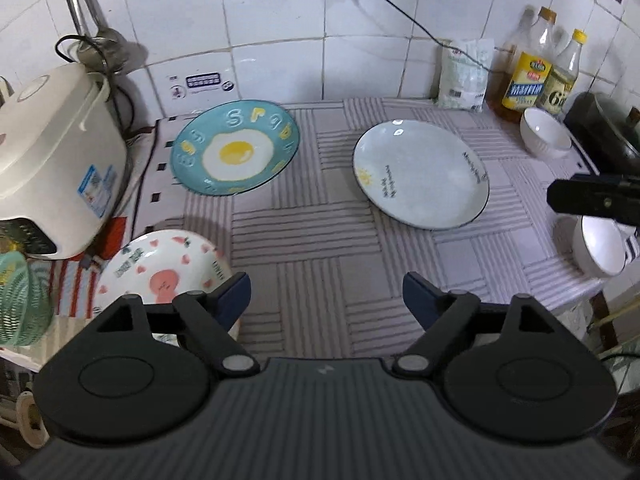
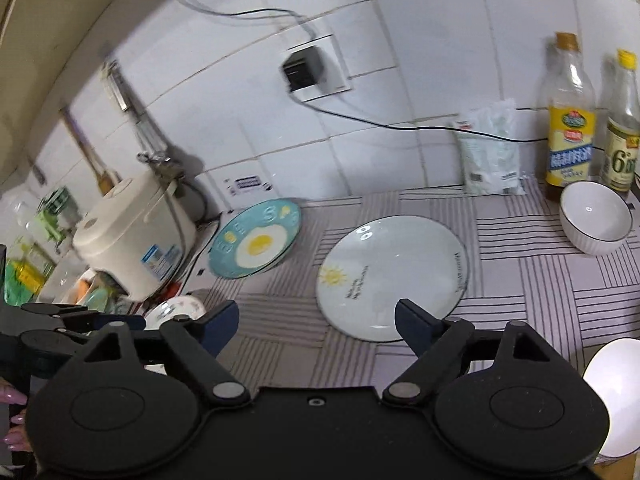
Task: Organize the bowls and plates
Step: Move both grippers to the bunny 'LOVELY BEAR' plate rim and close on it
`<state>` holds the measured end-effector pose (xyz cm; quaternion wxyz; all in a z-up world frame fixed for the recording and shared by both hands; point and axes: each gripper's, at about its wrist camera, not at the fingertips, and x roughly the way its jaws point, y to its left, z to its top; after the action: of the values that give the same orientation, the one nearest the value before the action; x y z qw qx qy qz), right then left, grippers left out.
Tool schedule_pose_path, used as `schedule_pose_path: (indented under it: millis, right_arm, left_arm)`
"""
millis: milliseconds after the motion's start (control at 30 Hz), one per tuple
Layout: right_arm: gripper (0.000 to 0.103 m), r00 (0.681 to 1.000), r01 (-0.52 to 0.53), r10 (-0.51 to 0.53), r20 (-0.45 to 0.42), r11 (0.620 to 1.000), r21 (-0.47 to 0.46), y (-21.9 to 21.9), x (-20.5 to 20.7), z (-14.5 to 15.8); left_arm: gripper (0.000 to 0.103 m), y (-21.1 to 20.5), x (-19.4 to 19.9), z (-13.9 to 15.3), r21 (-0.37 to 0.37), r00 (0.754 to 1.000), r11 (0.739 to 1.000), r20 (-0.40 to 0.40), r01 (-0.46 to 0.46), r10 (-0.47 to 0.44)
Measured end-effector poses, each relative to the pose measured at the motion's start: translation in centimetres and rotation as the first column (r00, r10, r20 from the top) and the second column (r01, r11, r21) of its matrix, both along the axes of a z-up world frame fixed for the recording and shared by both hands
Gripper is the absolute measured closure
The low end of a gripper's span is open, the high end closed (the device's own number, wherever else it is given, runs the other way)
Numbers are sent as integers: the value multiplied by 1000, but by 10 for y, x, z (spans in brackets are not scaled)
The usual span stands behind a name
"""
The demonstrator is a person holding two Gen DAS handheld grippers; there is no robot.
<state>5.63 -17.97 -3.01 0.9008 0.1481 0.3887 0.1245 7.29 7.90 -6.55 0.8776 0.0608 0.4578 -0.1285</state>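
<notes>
Left gripper [image 1: 326,300]: fingers spread wide, nothing between them; only striped cloth [image 1: 312,240] shows in the gap. Right gripper [image 2: 316,322]: fingers likewise spread, no item gripped; gap shows cloth and the near rim of the pale plate.

Positions rel. to left gripper fingers:
- Pink-print plate [image 1: 168,272]: just beside and partly behind the left finger, at the cloth's near-left corner.
- Egg-print teal plate [image 1: 236,146]: ahead and left of the fingers, well apart, near the tiled wall.
- Pale plate w/ sun print [image 1: 420,174]: ahead and right of the right finger, flat on cloth.
- White bowl, far [image 1: 546,132]: far right, ahead, just beside the oil bottles [image 1: 540,72].
- White bowl, near [image 1: 600,248]: right of the fingers at the cloth's right edge, upright; the other gripper's black tip sits above it in that view.
- Rice cooker [image 1: 56,160]: left of the fingers, beside the teal plate.

Positions rel. to right gripper fingers:
- Pale plate: directly ahead; right fingertip overlaps its near rim in view; contact cannot be determined.
- Teal plate: ahead-left, apart.
- Far bowl: ahead-right, upright, next to bottles and a white bag [image 2: 490,148].
- Near bowl: right of the right finger, at frame edge.
- Left gripper's black body and a person's fingertips [image 2: 12,396] at lower left.
</notes>
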Motion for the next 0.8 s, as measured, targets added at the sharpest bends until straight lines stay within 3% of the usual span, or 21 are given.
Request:
schedule_pose_path:
  millis: [333,533,800]
  right_arm:
    - [14,992,-118,119,-45,993,21,56,-2,5]
    - [14,974,-213,214,-69,977,19,94,1,-5]
    - [15,937,-347,343,-58,936,-60,145,1,-12]
  left_arm:
    - [7,43,-17,5,-9,999,1000,27,-22,23]
    - [7,70,-20,-7,16,999,999,18,-44,44]
    - [7,106,-20,-26,12,998,998,-20,-65,65]
